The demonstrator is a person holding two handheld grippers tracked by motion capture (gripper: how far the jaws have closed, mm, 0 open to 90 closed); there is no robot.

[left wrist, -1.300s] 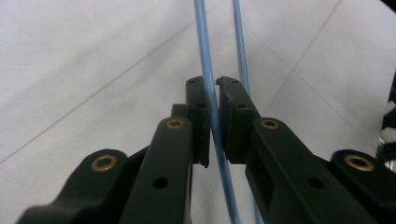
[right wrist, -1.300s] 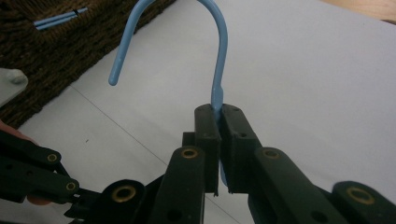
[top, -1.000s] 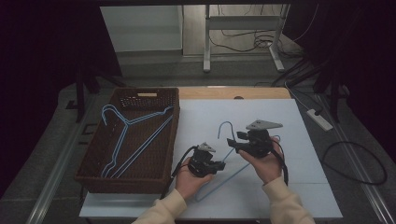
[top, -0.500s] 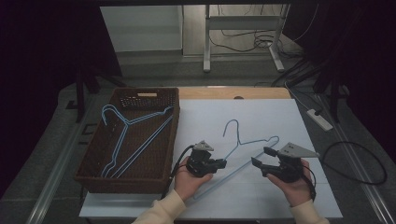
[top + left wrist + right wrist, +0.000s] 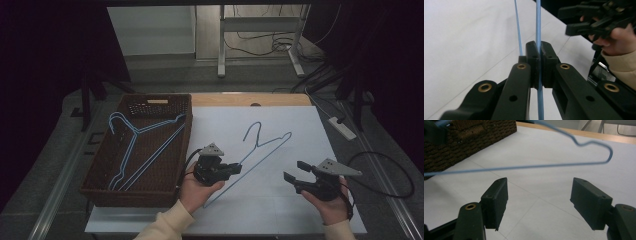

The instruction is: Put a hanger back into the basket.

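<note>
A blue wire hanger slants across the white table, its hook toward the far side. My left gripper is shut on its long lower wire near the middle. In the left gripper view the pads pinch that wire. My right gripper hovers to the right of the hanger, apart from it. Its jaws have just been opening and stand open with nothing between them. In the right gripper view the hanger's wire runs across beyond the right gripper.
A dark wicker basket sits at the table's left and holds more blue hangers. The white table sheet lies under both hands. A power strip and cables lie on the floor at the right.
My right gripper has let go of the hanger near its hook, opened, and swung right and toward the table's front. My left gripper has lifted a little with the hanger.
</note>
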